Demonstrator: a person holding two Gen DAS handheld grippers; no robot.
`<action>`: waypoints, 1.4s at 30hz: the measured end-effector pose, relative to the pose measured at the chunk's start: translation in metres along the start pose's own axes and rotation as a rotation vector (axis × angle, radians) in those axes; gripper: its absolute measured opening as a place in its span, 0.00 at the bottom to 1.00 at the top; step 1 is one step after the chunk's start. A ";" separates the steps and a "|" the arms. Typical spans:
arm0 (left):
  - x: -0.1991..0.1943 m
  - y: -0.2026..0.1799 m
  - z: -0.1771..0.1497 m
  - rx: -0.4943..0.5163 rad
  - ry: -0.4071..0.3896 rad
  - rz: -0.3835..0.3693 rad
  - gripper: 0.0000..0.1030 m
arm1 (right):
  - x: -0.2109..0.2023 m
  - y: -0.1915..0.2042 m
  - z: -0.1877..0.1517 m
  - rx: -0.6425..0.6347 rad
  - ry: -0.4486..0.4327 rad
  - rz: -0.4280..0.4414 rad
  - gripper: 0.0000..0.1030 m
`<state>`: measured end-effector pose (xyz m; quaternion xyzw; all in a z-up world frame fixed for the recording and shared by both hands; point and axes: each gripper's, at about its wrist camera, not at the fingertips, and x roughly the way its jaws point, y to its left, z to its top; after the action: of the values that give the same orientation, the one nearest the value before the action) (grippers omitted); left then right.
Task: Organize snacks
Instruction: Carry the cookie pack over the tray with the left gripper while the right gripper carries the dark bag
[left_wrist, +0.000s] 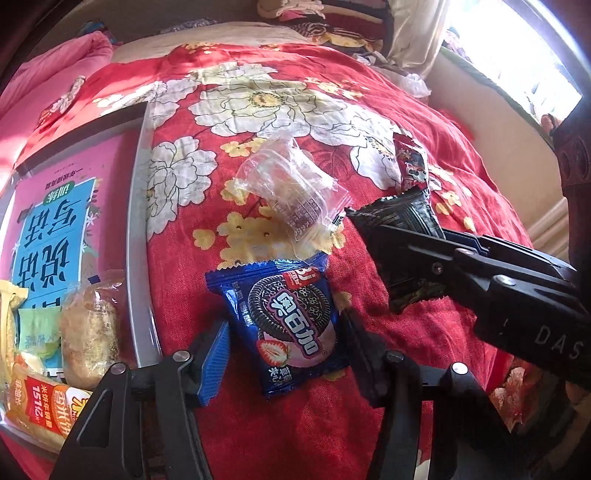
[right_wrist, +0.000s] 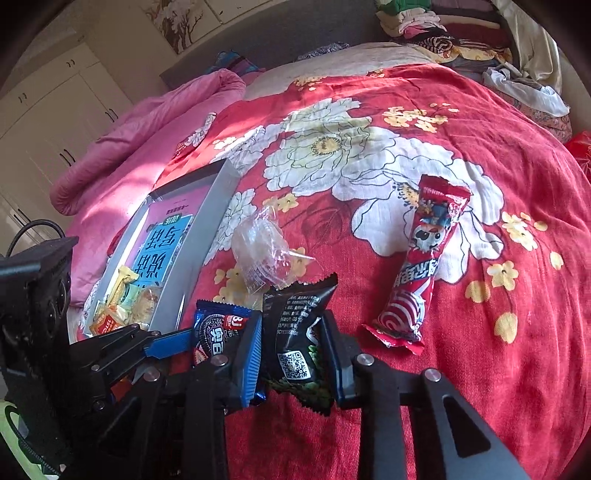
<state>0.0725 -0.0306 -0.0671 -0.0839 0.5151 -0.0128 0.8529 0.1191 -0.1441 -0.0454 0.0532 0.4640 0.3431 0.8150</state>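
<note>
Left gripper (left_wrist: 286, 345): jaws spread wide, one finger on each side of the blue cookie packet (left_wrist: 282, 325), which lies flat on the red floral bedspread (left_wrist: 258, 435) between them. Whether the pads touch the packet's edges cannot be told; the packet is not squeezed.

Right gripper (right_wrist: 291, 358): jaws set on either side of the black snack packet (right_wrist: 293, 332), the blue pads against its two edges. The packet stands up between them, its QR code facing the camera and its crimped top pointing away from the jaws. In the left wrist view the same packet shows pinched at the tips of the right gripper, just right of the left jaws.

Just beyond both sets of jaws lies a clear plastic wrapper (left_wrist: 293, 194), crumpled, near the top of the blue packet and beside the black one.

Right of the right jaws, well apart from them, a long red snack stick (right_wrist: 417, 266) lies on the bedspread, its length running away from the camera.

Left of the left jaws sits a grey tray (left_wrist: 138, 236) lined with a pink book cover. Several wrapped snacks (left_wrist: 88, 336) are gathered at its near end.

Beyond the tray, a pink quilt (right_wrist: 155, 129) is bunched at the far side of the bed.
</note>
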 end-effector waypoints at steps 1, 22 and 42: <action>-0.001 0.003 0.000 -0.010 -0.004 -0.008 0.51 | -0.003 -0.001 0.001 0.003 -0.010 0.005 0.30; -0.055 0.018 -0.001 -0.033 -0.098 -0.081 0.50 | -0.031 0.006 0.008 -0.008 -0.144 0.060 0.30; -0.102 0.072 -0.005 -0.129 -0.196 -0.055 0.50 | -0.048 0.046 0.003 -0.114 -0.192 0.073 0.30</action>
<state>0.0151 0.0504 0.0087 -0.1534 0.4266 0.0054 0.8913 0.0818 -0.1373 0.0090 0.0564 0.3613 0.3918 0.8443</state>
